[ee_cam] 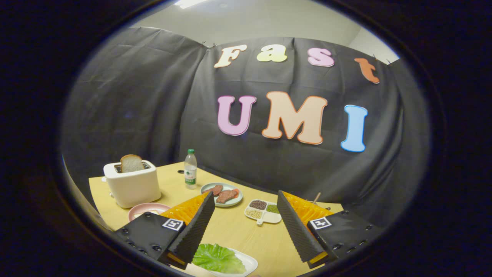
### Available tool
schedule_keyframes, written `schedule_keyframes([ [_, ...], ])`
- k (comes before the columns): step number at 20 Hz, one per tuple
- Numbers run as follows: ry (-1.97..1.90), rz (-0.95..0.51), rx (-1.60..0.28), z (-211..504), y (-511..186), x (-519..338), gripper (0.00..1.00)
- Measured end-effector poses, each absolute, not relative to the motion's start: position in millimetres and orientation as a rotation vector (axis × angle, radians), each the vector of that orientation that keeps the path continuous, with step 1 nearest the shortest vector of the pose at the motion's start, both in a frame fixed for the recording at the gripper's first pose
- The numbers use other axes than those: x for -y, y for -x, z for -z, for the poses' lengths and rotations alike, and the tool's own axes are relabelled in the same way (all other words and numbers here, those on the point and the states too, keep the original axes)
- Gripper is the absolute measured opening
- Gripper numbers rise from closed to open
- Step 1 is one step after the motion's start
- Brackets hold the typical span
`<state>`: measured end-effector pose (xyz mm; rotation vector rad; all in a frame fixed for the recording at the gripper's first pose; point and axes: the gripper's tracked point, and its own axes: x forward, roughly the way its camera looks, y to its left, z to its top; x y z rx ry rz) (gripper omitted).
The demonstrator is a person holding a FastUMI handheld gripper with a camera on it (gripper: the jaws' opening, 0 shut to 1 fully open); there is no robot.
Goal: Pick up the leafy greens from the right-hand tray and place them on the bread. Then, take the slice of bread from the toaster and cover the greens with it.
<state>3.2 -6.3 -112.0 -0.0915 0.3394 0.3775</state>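
My gripper hangs open above the wooden table, with nothing between its fingers. A leaf of green lettuce lies on a white tray low down, close beside the left finger. A white toaster stands at the far left of the table with a slice of bread sticking up out of its slot. In front of the toaster is a pink plate with something pale on it, partly hidden by the left finger.
A clear water bottle with a green cap stands behind the plates. A pale green plate holds pieces of reddish meat. A white divided dish with beans and grains lies beyond the fingers. Black cloth walls close in the table's far sides.
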Motion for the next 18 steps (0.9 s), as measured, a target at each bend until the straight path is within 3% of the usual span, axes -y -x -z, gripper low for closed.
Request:
schedule_keyframes([
  [18,0.292,-0.769,-0.848,281,58,-15,1.0],
])
